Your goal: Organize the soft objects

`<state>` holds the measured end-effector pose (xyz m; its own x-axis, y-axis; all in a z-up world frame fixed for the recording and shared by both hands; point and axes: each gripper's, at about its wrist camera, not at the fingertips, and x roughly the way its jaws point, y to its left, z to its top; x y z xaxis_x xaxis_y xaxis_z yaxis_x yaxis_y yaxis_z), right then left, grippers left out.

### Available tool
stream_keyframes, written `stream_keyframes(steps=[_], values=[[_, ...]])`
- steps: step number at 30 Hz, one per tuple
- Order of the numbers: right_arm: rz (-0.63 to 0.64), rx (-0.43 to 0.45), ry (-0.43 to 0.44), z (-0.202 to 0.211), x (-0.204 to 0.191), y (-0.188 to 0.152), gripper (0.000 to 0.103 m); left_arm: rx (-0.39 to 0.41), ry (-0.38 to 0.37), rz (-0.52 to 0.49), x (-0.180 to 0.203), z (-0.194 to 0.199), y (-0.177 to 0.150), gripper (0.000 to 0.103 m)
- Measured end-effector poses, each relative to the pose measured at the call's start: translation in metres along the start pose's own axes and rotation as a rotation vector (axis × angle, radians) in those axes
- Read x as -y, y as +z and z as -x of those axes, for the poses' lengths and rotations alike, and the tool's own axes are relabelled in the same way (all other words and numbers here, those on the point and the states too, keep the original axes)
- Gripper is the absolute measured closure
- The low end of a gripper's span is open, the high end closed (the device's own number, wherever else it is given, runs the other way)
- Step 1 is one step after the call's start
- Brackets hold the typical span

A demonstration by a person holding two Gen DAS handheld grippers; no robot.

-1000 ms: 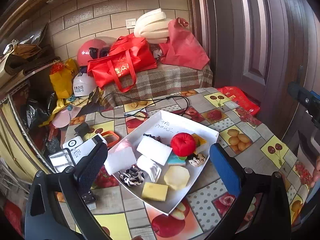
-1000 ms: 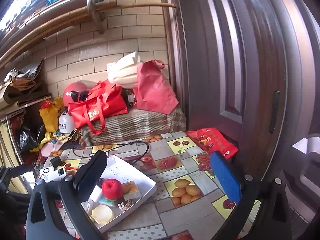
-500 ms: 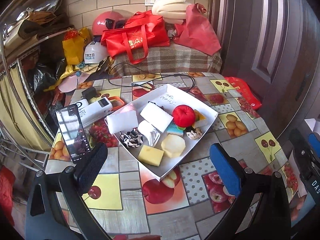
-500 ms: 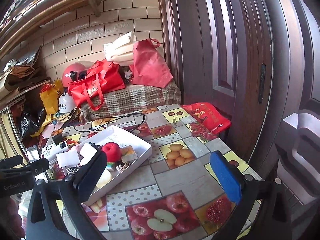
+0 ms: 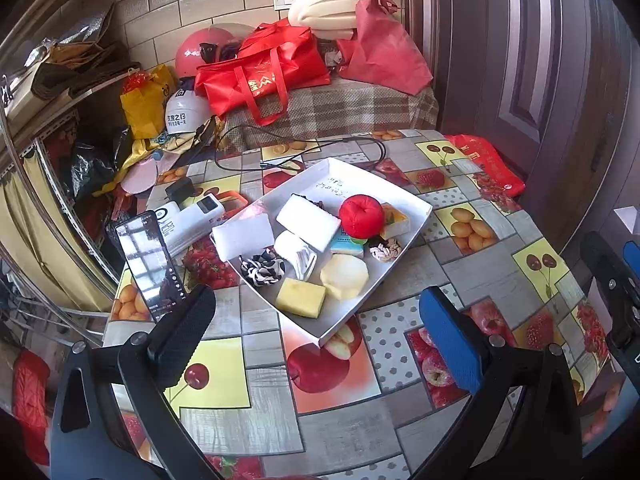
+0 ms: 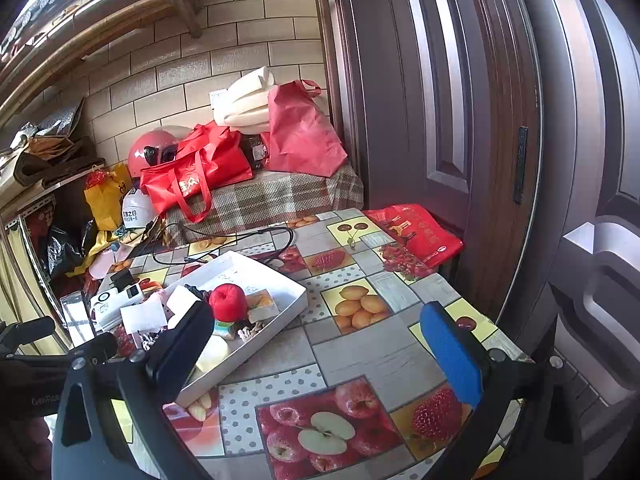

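A white tray (image 5: 416, 204) sits mid-table and holds several soft items: a red plush ball (image 5: 361, 216), a white foam block (image 5: 308, 222), a yellow sponge (image 5: 301, 298), a pale round sponge (image 5: 344, 276) and a zebra scrunchie (image 5: 262, 270). A white foam pad (image 5: 243, 236) leans on the tray's left rim. My left gripper (image 5: 320, 340) is open and empty, in front of the tray. My right gripper (image 6: 316, 344) is open and empty, over the table right of the tray (image 6: 296, 292); the red ball (image 6: 228, 302) shows there too.
A phone (image 5: 150, 266) and a white power bank (image 5: 188, 222) lie left of the tray. A black cable (image 5: 304, 156) lies behind it. Red bags (image 5: 264, 76) and helmets crowd the plaid bench behind. A wooden door (image 6: 480, 120) stands at right.
The left gripper has pulled back and risen from the tray, so more table shows. The right gripper has swung down toward the table. Both stay open.
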<state>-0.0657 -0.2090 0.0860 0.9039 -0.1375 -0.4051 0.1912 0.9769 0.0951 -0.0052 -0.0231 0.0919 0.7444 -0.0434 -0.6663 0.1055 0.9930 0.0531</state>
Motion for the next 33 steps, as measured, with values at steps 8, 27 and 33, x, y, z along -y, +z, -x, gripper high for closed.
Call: stream_keyframes(steps=[8,27,33], values=[[-0.025,-0.012,-0.015,0.001,0.01,-0.002,0.0,-0.016,-0.036,-0.022,0.012,0.0,-0.004,0.0],[-0.038,-0.034,-0.025,-0.002,0.016,-0.001,0.0,-0.03,-0.062,-0.042,0.022,-0.002,-0.004,0.0],[-0.042,-0.041,-0.027,-0.003,0.016,-0.002,0.0,-0.05,-0.068,-0.043,0.027,-0.008,-0.009,0.0]])
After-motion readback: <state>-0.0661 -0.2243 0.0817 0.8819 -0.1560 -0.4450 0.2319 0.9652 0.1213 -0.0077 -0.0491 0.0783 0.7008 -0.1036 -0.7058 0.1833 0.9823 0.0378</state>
